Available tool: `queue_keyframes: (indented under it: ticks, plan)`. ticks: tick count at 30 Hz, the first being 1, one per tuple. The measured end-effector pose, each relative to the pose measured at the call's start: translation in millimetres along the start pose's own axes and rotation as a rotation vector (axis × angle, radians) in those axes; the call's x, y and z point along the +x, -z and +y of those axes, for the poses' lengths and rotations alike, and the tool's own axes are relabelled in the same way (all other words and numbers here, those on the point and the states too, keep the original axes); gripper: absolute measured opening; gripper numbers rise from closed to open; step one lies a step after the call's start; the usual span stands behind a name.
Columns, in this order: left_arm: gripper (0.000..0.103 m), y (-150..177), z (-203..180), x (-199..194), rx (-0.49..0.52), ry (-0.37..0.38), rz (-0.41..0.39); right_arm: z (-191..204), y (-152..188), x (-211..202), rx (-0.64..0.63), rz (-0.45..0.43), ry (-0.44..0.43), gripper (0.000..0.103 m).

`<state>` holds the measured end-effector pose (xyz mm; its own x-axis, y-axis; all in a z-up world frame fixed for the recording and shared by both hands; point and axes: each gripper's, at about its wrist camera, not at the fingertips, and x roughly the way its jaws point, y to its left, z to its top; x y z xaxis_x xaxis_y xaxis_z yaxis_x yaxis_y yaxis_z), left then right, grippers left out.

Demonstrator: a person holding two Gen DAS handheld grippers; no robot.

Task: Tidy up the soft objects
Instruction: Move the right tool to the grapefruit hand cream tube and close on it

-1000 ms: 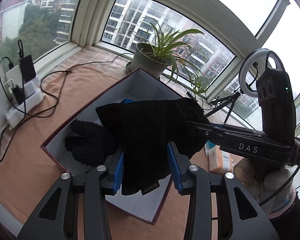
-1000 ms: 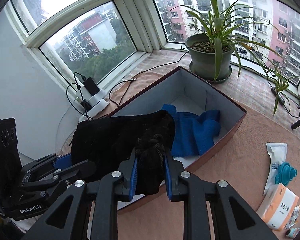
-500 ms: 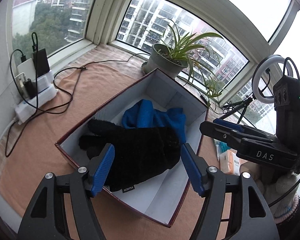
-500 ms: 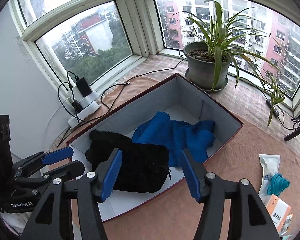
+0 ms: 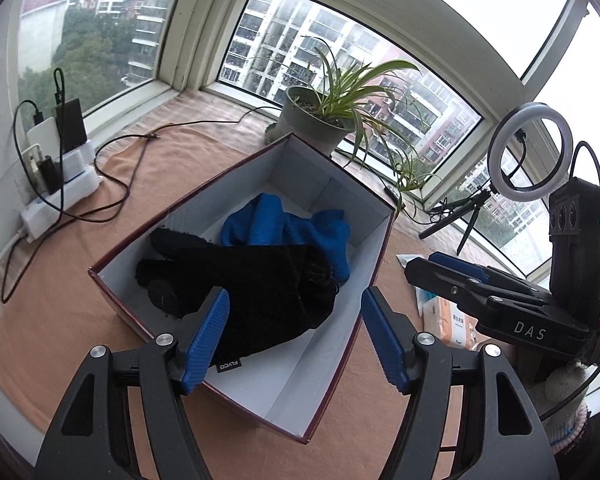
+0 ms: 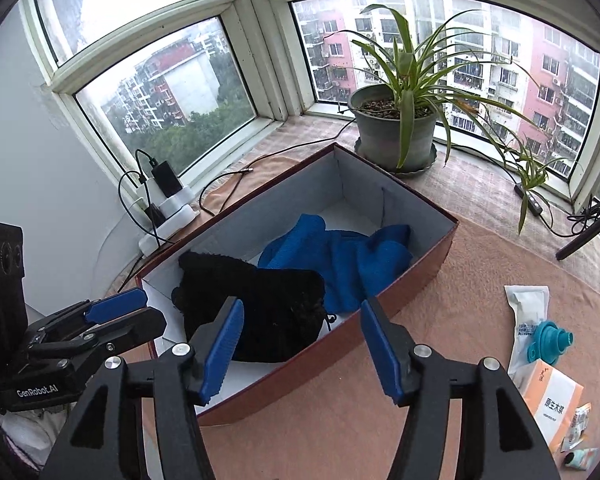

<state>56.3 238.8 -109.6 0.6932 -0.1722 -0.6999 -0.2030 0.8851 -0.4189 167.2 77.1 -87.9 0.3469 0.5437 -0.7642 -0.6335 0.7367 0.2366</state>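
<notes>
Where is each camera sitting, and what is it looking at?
Left wrist: sits on the left gripper, looking down along its open fingers into the box at the black gloves; the right gripper shows at right.
Right wrist: sits on the right gripper, open, aimed down at the box; the left gripper shows at left.
Shared: box, gloves, blue cloth, potted plant.

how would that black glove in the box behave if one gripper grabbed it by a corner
Probably floppy: the black glove lies slumped over the blue cloth in the box, so the rest would likely dangle. It looks knitted and fuzzy, so the pads should grip rather than slip. Likely light, and not fragile.
</notes>
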Motion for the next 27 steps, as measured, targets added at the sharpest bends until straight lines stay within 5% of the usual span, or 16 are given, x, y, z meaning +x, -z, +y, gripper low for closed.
queue_keyframes:
  ticks: [15, 27]
  plan:
    - [0.068, 14.6, -53.6, 6.1, 0.058, 0.058, 0.027, -61.7, 41.0, -57.2, 0.115, -0.059, 0.032, 0.065]
    - [0.068, 48.2, -140.0, 37.3, 0.148, 0.131, 0.106, -170.6, 120.5, -134.2, 0.216, -0.067, 0.099, 0.065]
